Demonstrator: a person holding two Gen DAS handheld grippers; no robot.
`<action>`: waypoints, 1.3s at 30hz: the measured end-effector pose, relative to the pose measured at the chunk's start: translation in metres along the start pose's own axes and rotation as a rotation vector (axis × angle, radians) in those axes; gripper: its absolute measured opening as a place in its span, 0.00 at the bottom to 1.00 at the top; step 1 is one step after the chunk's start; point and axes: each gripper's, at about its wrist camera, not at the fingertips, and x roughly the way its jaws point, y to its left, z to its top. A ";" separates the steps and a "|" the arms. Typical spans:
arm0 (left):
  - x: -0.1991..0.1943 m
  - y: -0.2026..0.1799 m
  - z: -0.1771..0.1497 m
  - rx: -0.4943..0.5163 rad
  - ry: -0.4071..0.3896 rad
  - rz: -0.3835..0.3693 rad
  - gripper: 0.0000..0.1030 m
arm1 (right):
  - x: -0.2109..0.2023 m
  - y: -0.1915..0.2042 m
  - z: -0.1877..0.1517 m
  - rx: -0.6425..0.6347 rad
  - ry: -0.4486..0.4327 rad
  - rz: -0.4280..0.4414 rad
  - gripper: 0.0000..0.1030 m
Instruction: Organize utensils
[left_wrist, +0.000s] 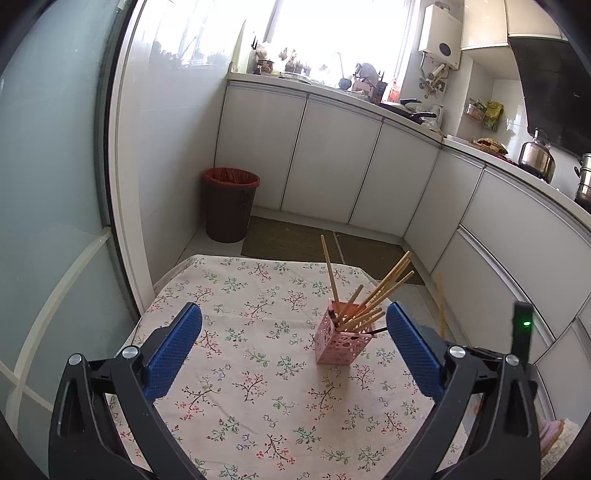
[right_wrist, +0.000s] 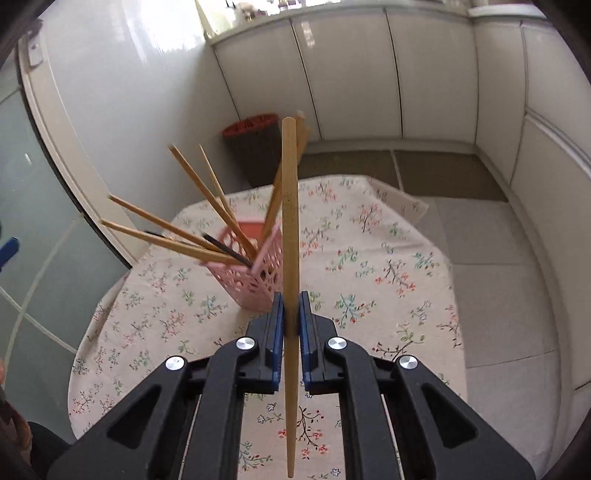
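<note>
My right hand-held gripper (right_wrist: 291, 314) is clamped on a single wooden chopstick (right_wrist: 290, 229), the blue pads pinching it partway along so that a long stretch stands up past the fingertips and another long stretch hangs back toward me. That narrow pinch on a round, smooth stick is my main worry: it could pivot or slide between the pads if its end knocks anything. Just to the left and a little farther off stands the pink holder (right_wrist: 255, 273), already carrying several chopsticks (right_wrist: 173, 229) fanned out to the left and leaning over its rim. If I bring the held stick in at a slant, it may snag on those leaning sticks or catch the latticed wall and tip the light holder over on the floral worktop (right_wrist: 369, 258). My left hand-held gripper (left_wrist: 293, 347) stands wide apart and empty, near the holder but not steadying it, so nothing resists a shove.
</note>
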 end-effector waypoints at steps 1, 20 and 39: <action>-0.001 0.000 0.000 -0.007 -0.001 -0.012 0.93 | -0.019 0.007 0.005 -0.010 -0.062 -0.021 0.08; 0.017 0.036 0.007 -0.062 0.003 0.040 0.93 | 0.026 0.057 0.074 0.247 -0.618 -0.109 0.12; -0.028 0.034 0.013 -0.138 -0.061 -0.033 0.93 | -0.084 0.049 0.011 0.130 -0.311 -0.200 0.82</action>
